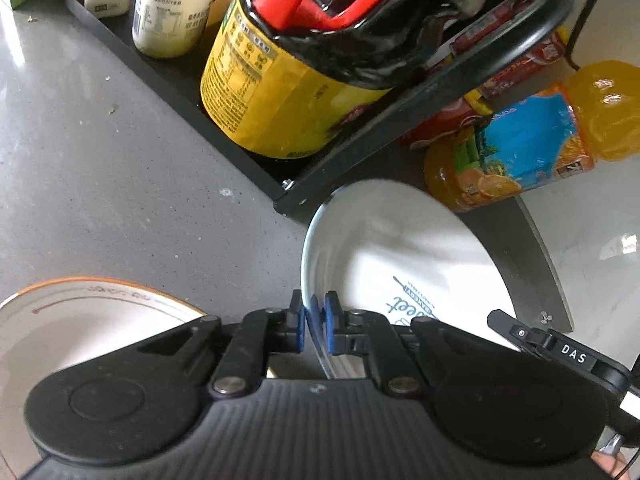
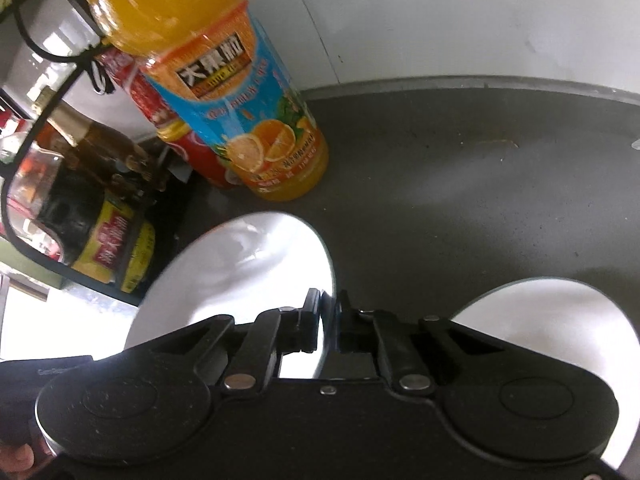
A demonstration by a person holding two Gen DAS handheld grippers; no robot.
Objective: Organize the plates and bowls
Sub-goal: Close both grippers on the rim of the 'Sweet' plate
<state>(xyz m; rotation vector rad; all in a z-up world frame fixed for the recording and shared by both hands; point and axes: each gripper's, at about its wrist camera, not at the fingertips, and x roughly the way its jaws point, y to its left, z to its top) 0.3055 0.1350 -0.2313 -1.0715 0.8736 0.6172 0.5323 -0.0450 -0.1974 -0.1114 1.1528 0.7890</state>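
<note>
Left gripper [image 1: 316, 314] clamped on plate [image 1: 400, 264] rim, lower centre of frame. Right gripper [image 2: 329, 312] pinched on white plate [image 2: 248, 264] edge, mid-frame; another dish [image 2: 560, 312] lower right. Likely glazed, slick, brittle, stiff: best held by rim, squarely.

- Orange juice bottle [image 2: 224, 92] standing on the grey table [image 2: 460, 184]
- Yellow-labelled jar [image 1: 272, 92] and white bottle [image 1: 172, 12] sitting in a black rack [image 1: 168, 80]

right gripper [image 2: 327, 312] clamping white plate [image 2: 248, 272] rim
</note>
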